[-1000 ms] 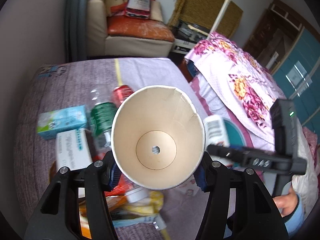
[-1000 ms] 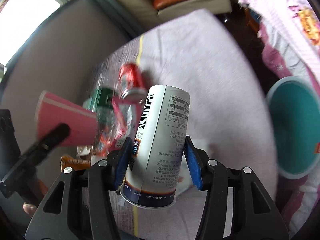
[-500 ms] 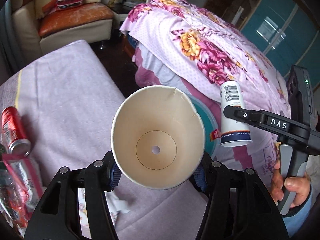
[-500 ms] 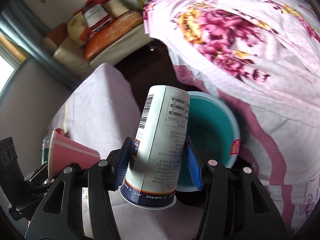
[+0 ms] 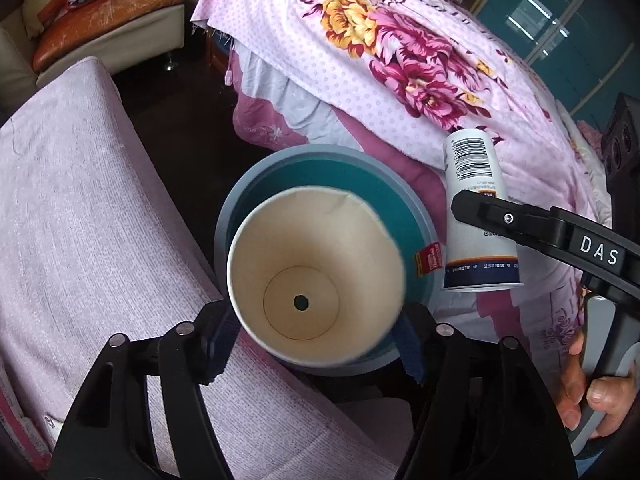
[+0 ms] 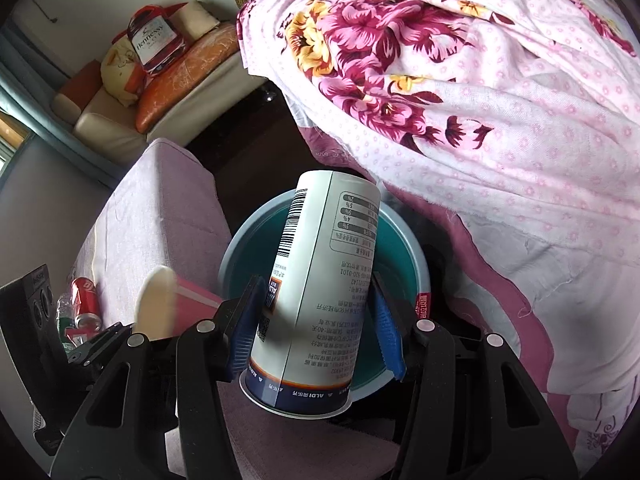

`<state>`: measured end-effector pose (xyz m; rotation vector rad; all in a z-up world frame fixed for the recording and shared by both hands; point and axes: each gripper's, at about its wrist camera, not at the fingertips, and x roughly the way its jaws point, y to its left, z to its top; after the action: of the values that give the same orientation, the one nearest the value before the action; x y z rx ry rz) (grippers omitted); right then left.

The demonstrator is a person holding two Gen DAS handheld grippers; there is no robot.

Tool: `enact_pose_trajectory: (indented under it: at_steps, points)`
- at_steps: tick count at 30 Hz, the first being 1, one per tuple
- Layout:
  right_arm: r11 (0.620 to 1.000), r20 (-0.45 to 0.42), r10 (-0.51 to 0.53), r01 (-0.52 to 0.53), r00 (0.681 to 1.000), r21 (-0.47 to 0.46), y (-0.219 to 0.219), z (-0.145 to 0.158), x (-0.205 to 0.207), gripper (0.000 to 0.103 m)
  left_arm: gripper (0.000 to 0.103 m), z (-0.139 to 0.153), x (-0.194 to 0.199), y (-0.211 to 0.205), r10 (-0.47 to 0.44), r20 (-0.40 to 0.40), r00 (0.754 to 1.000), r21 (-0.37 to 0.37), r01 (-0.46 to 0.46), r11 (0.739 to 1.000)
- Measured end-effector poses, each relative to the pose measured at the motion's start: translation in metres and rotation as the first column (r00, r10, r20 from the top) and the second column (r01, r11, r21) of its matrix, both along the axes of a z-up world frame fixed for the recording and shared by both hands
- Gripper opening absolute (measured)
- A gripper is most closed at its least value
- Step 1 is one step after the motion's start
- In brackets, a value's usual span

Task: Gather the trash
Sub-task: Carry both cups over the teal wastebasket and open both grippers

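Hovering above the teal bin (image 5: 312,149), your left gripper (image 5: 314,342) had just been opening its jaws, and the paper cup (image 5: 316,280) sat loosely between them, mouth toward the camera, with the pads no longer seeming to press its sides. That cup looked featherlight and thin-walled, with a crease at its rim and a small hole in its bottom, so it probably would have buckled under any firm squeeze; low on the body near the stiffer base ring was the sensible place to pinch it. Your right gripper (image 6: 315,324) was clamped on the white drink container (image 6: 320,272), blue pads against its sides close to the wider, dark-banded end, and it leaned over the same bin. The container appeared stiffer than the cup but smooth-skinned, so it could have slid in the pads if held slackly; taking it low, as you did, kept it steady. I judged both pieces to be over the opening and ready to drop. More litter, including a red can (image 6: 85,300), lay on the lilac-covered bench (image 6: 160,216) beside the bin.
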<state>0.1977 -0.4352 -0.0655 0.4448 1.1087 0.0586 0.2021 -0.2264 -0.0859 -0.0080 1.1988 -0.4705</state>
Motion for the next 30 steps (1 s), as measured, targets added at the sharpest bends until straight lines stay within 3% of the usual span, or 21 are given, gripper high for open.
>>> enact_pose_trajectory:
  at_steps: [2,14,17,30]
  points:
    - [1.000,-0.007,0.001,-0.001,1.000,0.005,0.000,-0.003,0.002,0.050,0.089,0.000,0.000,0.003,0.012,0.007,1.000,0.008,-0.012,1.000]
    - [1.000,-0.038,0.026,-0.027,0.999,-0.006,0.019,-0.005,0.002,0.052,0.089,0.020,-0.011,0.036,0.073,0.030,0.997,0.003,-0.073,0.997]
    - [1.000,-0.046,0.026,-0.027,0.999,-0.006,0.025,-0.002,0.001,0.070,0.089,0.027,-0.017,0.046,0.082,0.038,0.996,-0.005,-0.082,0.997]
    - [0.996,-0.058,0.086,-0.088,0.995,-0.032,0.068,0.018,-0.012,0.076,0.090,0.049,-0.044,0.105,0.177,0.049,0.983,-0.026,-0.176,0.984]
